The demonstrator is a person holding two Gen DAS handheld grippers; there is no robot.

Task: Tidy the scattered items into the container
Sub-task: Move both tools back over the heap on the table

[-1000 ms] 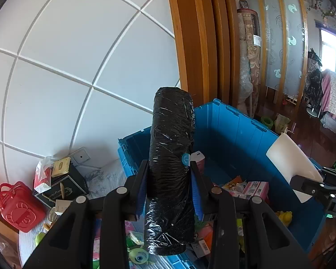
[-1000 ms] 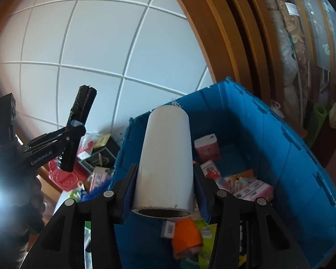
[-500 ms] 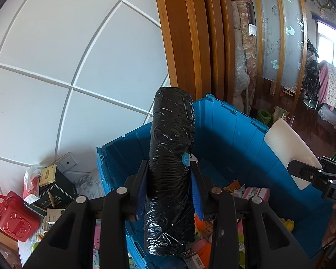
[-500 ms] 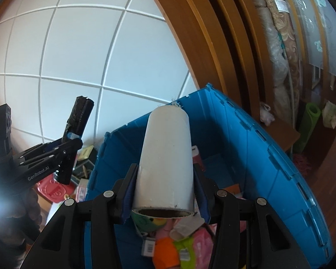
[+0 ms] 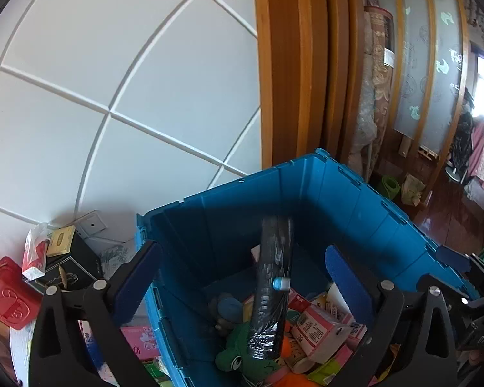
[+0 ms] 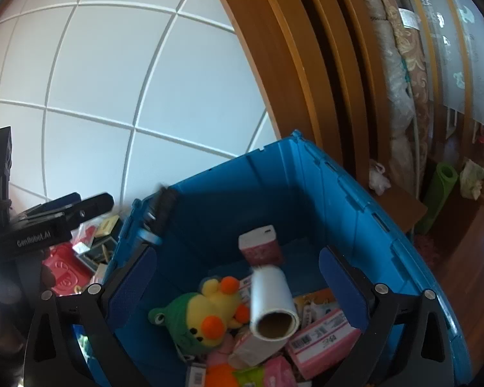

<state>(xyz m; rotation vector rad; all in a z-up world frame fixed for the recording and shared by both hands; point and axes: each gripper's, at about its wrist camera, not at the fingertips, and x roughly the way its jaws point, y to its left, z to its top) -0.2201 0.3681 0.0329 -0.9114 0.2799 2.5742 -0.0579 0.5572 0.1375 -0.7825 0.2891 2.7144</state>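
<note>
Both grippers hang over the open blue plastic storage crate [image 5: 355, 200], and the jaws of each have just been opening, so they now stand spread wide with nothing pressed between their blue pads. Between the fingers of the left gripper [image 5: 242, 274] the black plastic-wrapped roll with a small blue-and-white tag [image 5: 272, 287] is loose, blurred and tilted, clear of both pads, its lower end down among the things in the crate by a green plush frog-like toy [image 5: 242, 359] and pink-and-white cartons [image 5: 319, 329]. In the right wrist view the right gripper [image 6: 237, 277] likewise frames a white roll with a brown cardboard core [image 6: 272, 303], free of both pads, its open end turned toward the camera, lying above the heap of a yellow, green and orange plush toy [image 6: 203, 312], pink barcoded boxes [image 6: 322, 332] and a pink-and-white carton standing further back [image 6: 261, 246]. That same view shows the black roll as a dark blur near the crate's left rim, with the left gripper's black fingers beside it at the left edge. Outside the crate, against the white panelled wall [image 5: 113, 80], sit a red plastic basket-like case [image 5: 6, 296], a black box with gold print [image 5: 69, 274] and a small gold-coloured tin [image 5: 60, 236] on top of it. To the right of the crate rise an orange wooden door frame [image 5: 284, 64] and a rolled patterned carpet [image 5: 376, 74].
</note>
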